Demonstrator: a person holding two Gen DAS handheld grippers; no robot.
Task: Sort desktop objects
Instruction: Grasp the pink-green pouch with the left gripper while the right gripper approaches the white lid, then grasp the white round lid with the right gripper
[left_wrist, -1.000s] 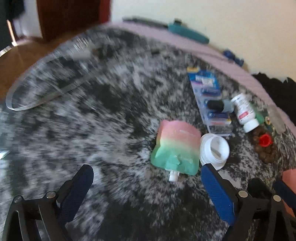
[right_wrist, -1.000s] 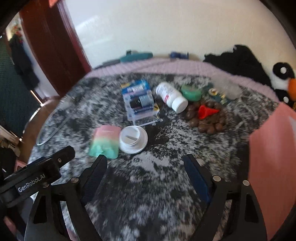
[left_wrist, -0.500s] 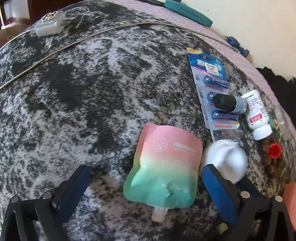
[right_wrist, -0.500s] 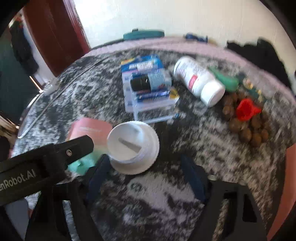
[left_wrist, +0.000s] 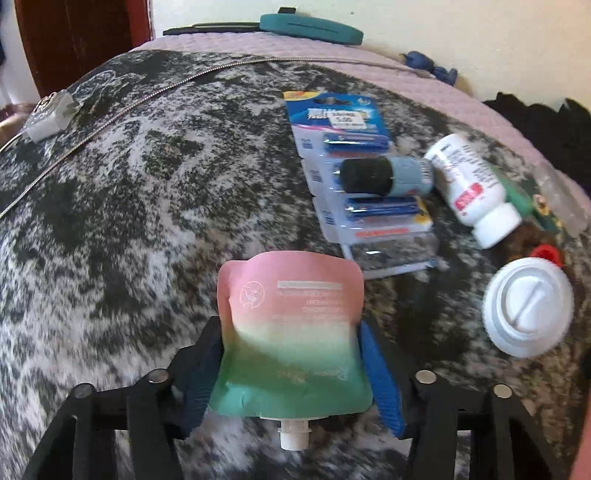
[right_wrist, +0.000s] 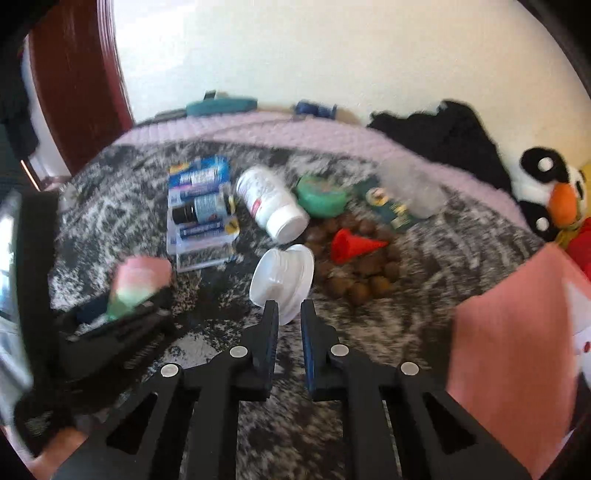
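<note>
My left gripper (left_wrist: 291, 369) is shut on a pink-to-green spout pouch (left_wrist: 291, 332), its blue pads pressing both sides; the pouch also shows in the right wrist view (right_wrist: 138, 286). My right gripper (right_wrist: 289, 321) is shut on the rim of a white round lid (right_wrist: 282, 278), tilted up off the mottled black-and-white cloth (right_wrist: 424, 280). The lid appears lifted at the right in the left wrist view (left_wrist: 528, 314).
A blue battery pack (left_wrist: 351, 166) with a small dark bottle (left_wrist: 384, 175) on it lies behind the pouch. A white pill bottle (right_wrist: 271, 205), green tin (right_wrist: 321, 195), red funnel (right_wrist: 354, 242) on brown nuts (right_wrist: 354, 284). Pink box (right_wrist: 509, 369) at right; penguin toy (right_wrist: 546, 192).
My left gripper has closed on the pouch. My right gripper has closed on the white lid's rim and tilted it up off the cloth.
</note>
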